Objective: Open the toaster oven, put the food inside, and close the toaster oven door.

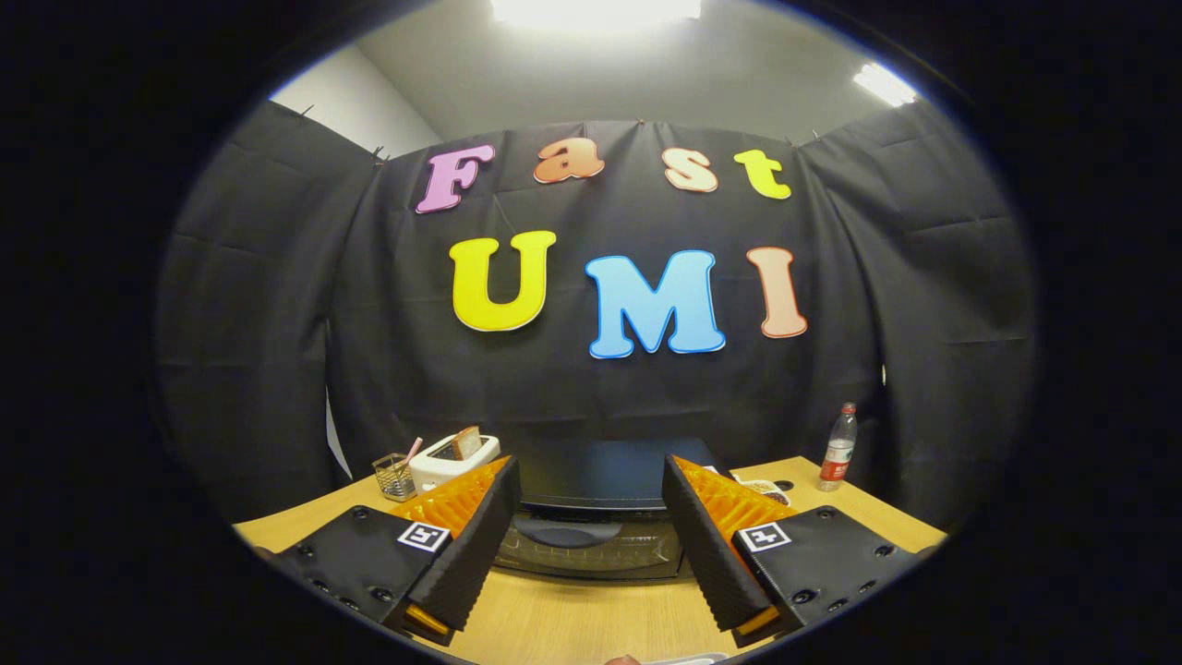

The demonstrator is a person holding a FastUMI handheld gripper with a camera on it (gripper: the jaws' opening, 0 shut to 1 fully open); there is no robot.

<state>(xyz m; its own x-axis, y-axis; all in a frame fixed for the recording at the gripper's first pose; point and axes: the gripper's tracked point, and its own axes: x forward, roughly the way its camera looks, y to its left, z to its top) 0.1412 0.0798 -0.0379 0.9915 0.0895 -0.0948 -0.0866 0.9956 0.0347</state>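
Note:
A black toaster oven (596,503) stands on the wooden table straight ahead of me, its glass door shut and the handle (563,533) across the top of the door. My gripper (591,480) is open, and its fingers (480,545) frame the oven on both sides without touching it. Nothing is between them. Just right of the oven, partly hidden behind the right finger, lies a small plate with food (768,489).
A white pop-up toaster (452,459) with a slice of bread in it stands left of the oven, with a wire holder (394,476) beside it. A plastic water bottle (838,448) stands at the back right. The wooden table (591,619) runs toward me.

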